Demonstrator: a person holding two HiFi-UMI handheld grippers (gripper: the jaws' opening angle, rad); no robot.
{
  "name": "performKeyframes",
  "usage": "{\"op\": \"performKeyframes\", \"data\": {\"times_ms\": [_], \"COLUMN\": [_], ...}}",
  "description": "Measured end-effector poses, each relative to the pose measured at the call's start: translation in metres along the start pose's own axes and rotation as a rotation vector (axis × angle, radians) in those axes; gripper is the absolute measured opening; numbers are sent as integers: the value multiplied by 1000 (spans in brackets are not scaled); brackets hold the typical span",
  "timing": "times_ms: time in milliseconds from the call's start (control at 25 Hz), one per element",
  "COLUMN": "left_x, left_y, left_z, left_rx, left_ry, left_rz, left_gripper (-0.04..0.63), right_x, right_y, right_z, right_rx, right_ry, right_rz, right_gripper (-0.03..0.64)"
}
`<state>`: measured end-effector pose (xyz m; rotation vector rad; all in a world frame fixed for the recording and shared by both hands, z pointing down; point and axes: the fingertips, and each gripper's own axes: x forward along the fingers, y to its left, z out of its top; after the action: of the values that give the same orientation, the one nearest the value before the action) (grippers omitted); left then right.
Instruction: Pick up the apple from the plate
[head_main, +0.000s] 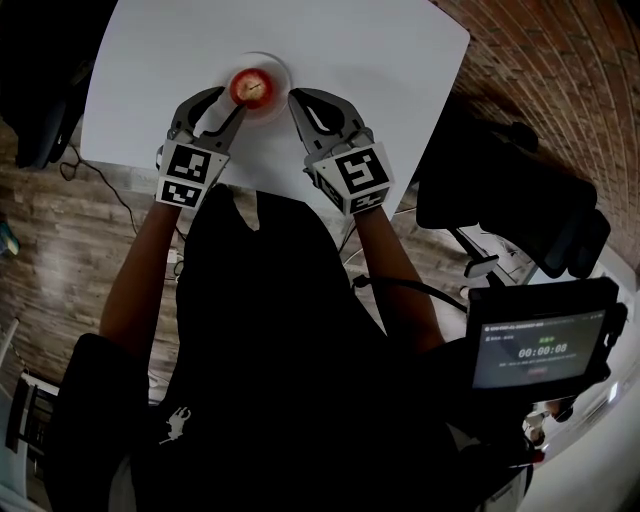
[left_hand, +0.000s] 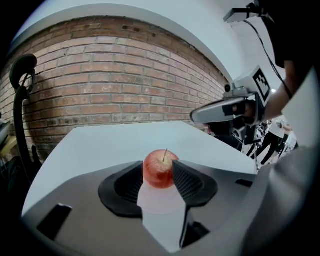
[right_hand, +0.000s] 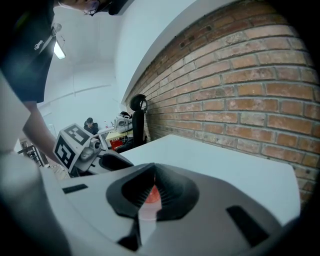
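A red apple (head_main: 250, 88) stands on a small white plate (head_main: 283, 72) near the table's front edge. My left gripper (head_main: 228, 100) comes at it from the left. In the left gripper view the apple (left_hand: 160, 169) stands upright at the tips of the two dark pads (left_hand: 189, 181), with white plate showing between them. The jaws stand apart and no squeeze on the fruit shows. My right gripper (head_main: 296, 100) rests at the plate's right edge with its jaws together. In the right gripper view a sliver of the apple (right_hand: 151, 195) shows through the slit between them.
The white table (head_main: 370, 60) stretches away from the plate, with a brick wall (left_hand: 115, 85) past its far edge. A black chair (head_main: 520, 200) stands to the right. A device with a lit screen (head_main: 540, 350) sits low at the right.
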<state>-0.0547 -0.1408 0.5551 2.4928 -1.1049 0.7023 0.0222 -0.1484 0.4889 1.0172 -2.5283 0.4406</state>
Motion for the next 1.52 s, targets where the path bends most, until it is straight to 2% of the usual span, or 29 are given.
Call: {"op": "performKeyframes", "data": {"times_ms": [200, 440, 760, 880, 1360, 1520], "left_x": [1, 5, 20, 29, 50, 57], "left_y": [-1, -4, -14, -15, -11, -16], "left_z": [-2, -4, -19, -26, -24, -24], "left_rx": [18, 45, 103, 130, 176, 217], "left_ry": [11, 30, 89, 110, 119, 127], "left_rz": [-1, -15, -47, -51, -44, -63], "left_gripper": [190, 253, 400, 433, 434, 434], "right_x": [0, -2, -4, -4, -11, -11], "right_y": [-1, -3, -8, -10, -15, -16], "right_z": [-2, 0, 1, 0, -8, -8], "right_rx": [-1, 8, 11, 14, 33, 34], "right_ry": [18, 2, 1, 11, 43, 41], "right_rz": [-3, -8, -16, -19, -33, -35], "right_gripper": [5, 5, 5, 5, 5, 5]}}
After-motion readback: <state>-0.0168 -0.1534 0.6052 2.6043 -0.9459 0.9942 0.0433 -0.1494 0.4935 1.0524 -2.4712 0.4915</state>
